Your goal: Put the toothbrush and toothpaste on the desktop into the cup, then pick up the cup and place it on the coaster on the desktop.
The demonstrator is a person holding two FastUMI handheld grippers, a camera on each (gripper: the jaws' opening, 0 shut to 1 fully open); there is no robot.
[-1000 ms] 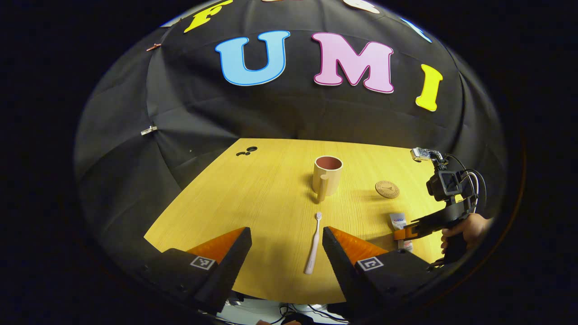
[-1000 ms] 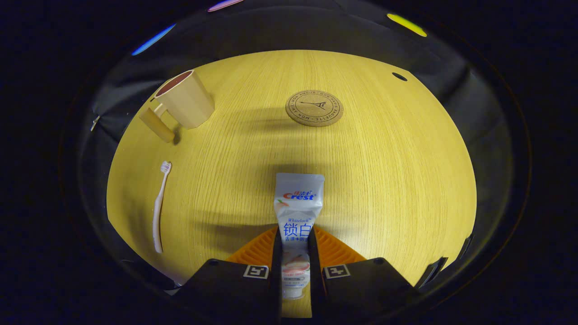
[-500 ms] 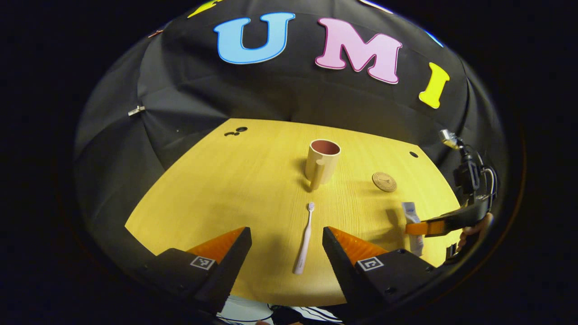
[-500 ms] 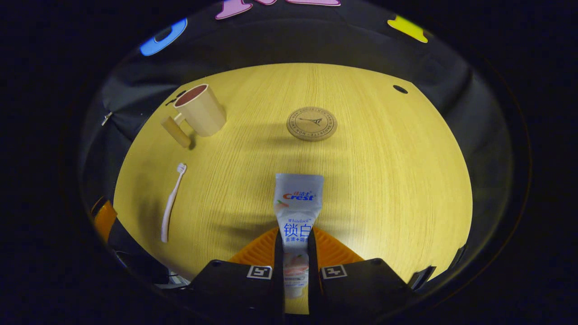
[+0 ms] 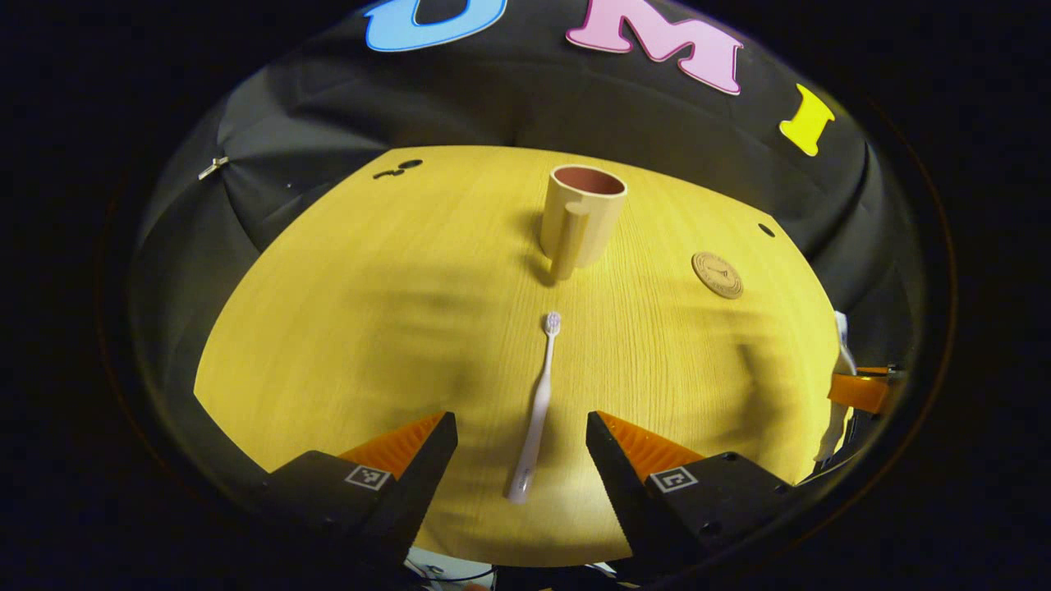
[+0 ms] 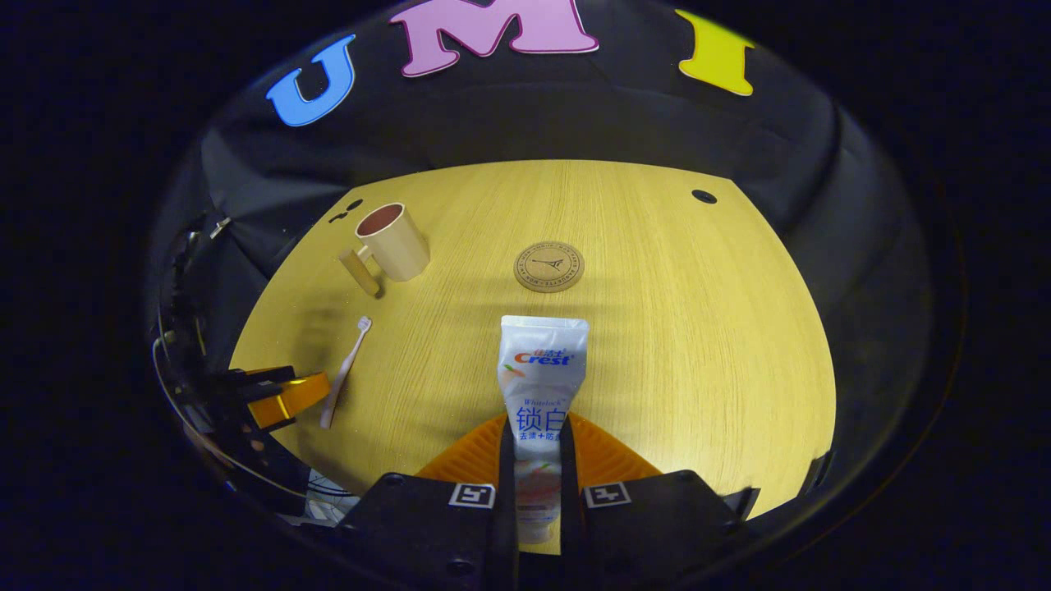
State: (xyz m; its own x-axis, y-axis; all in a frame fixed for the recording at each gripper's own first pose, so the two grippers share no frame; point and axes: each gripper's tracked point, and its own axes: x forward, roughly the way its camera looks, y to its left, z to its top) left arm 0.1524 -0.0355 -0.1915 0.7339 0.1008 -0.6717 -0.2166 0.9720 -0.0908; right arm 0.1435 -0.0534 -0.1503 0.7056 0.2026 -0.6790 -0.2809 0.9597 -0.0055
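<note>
Here the right gripper (image 6: 538, 476) is pinching the toothpaste (image 6: 540, 377) for the cup (image 6: 394, 240), while the left gripper (image 5: 521, 460), spread, is straddling the toothbrush (image 5: 534, 410) near the bench's (image 5: 345, 312) front edge.

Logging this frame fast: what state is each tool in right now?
Left tool: open, holding nothing, toothbrush lying on the table between its fingers.
Right tool: closed on the toothpaste.

Cup (image 5: 581, 215) beige outside, reddish-brown inside. Toothbrush (image 5: 534, 410) pale pink/white. Toothpaste (image 6: 540, 386) white w/ red-blue print. Coaster (image 6: 549, 266) tan cork, dark ring pattern. Desktop (image 6: 698, 328) yellow woodgrain.
</note>
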